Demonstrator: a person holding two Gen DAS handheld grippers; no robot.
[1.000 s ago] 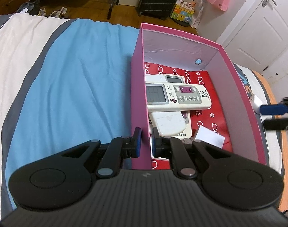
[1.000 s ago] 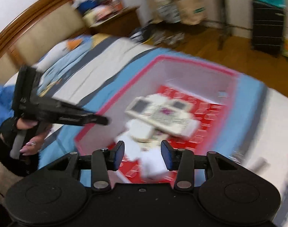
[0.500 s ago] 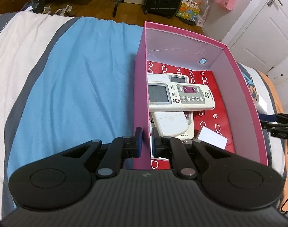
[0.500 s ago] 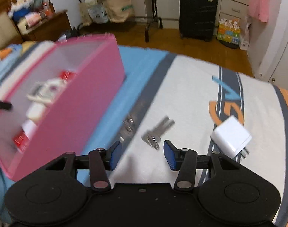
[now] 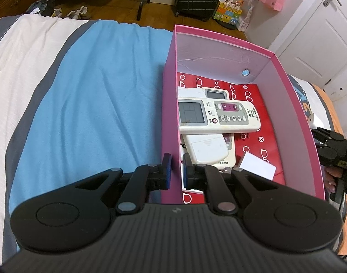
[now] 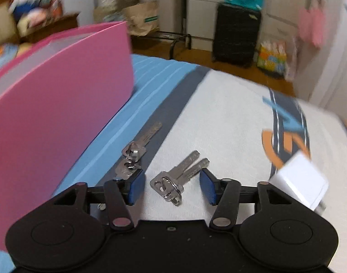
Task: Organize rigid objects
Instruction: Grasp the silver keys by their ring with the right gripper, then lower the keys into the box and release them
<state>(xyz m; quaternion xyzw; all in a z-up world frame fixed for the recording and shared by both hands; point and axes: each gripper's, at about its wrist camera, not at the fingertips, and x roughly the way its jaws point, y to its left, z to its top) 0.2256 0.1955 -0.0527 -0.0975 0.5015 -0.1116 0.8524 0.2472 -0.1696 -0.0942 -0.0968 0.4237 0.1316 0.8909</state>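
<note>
The left hand-held gripper (image 5: 175, 170) pinches the tall pink cardboard box's (image 5: 170, 104) near wall to steady it, while the right hand-held gripper (image 6: 171, 185), jaws just narrowing but not touching, straddles the ringed pair of silver keys (image 6: 176, 177) on the bed, apparently for boxing

I can read very little from here. The white air-conditioner remote control with the grey display (image 5: 219, 116) carries small Chinese lettering along its right end, too fine for me to make out. The blue-and-orange printed mark on the white bedsheet (image 6: 287, 134) looks like large lettering, cut off and blurred.
</note>
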